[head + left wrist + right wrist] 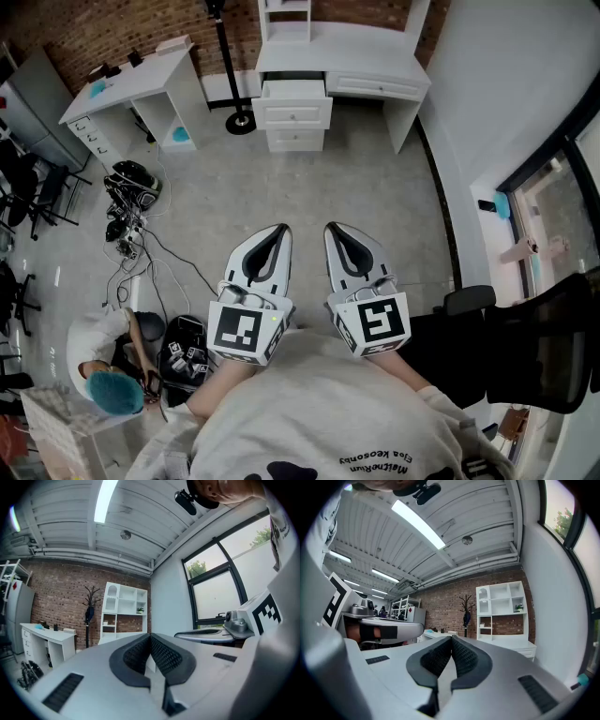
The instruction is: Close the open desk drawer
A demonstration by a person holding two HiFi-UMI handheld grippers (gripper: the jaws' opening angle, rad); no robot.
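Observation:
A white desk [375, 66] with a shelf unit stands against the far brick wall. Under it is a stack of drawers, and the top drawer [292, 91] is pulled out past the ones below. My left gripper [280, 229] and right gripper [332, 228] hang side by side close to my chest, pointing level toward the desk across a wide stretch of floor. Both are shut with nothing held: the dark pads meet at the tips in the left gripper view [150, 636] and in the right gripper view [451, 639]. The desk's drawer end [525, 649] shows at the right of the right gripper view.
A second white desk [131, 84] stands at the far left, with a black coat stand [236, 117] between the two desks. Cables and bags [131, 202] lie on the floor at left. A person [108, 375] crouches at lower left. A black chair [534, 347] sits by the window wall at right.

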